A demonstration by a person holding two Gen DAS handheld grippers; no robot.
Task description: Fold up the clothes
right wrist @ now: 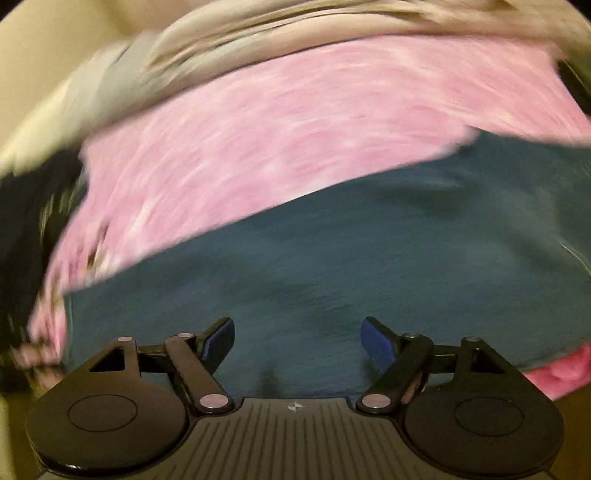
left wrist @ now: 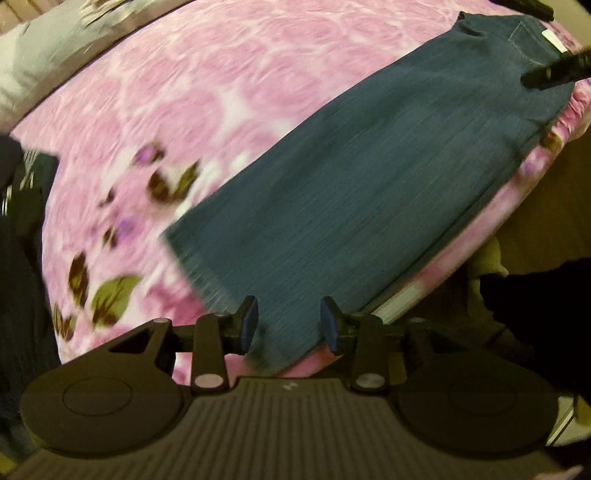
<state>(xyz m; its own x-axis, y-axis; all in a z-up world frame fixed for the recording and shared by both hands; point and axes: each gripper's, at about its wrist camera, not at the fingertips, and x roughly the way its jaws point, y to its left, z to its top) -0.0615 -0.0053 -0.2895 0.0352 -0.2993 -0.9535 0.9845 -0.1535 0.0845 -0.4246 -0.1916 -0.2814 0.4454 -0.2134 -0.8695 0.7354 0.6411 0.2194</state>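
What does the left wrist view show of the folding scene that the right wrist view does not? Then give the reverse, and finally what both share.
Only the left wrist view shows the jeans' pocket stitching, the bedspread's leaf print and the right gripper seen from outside. Only the right wrist view shows the right gripper's own open jaws and blue pads. Both share the blue jeans lying flat on the pink bedspread.

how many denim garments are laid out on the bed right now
1. The blue denim garment lies flat along the near edge of the pink floral bedspread. Dark clothing at the left edge is too blurred to identify.
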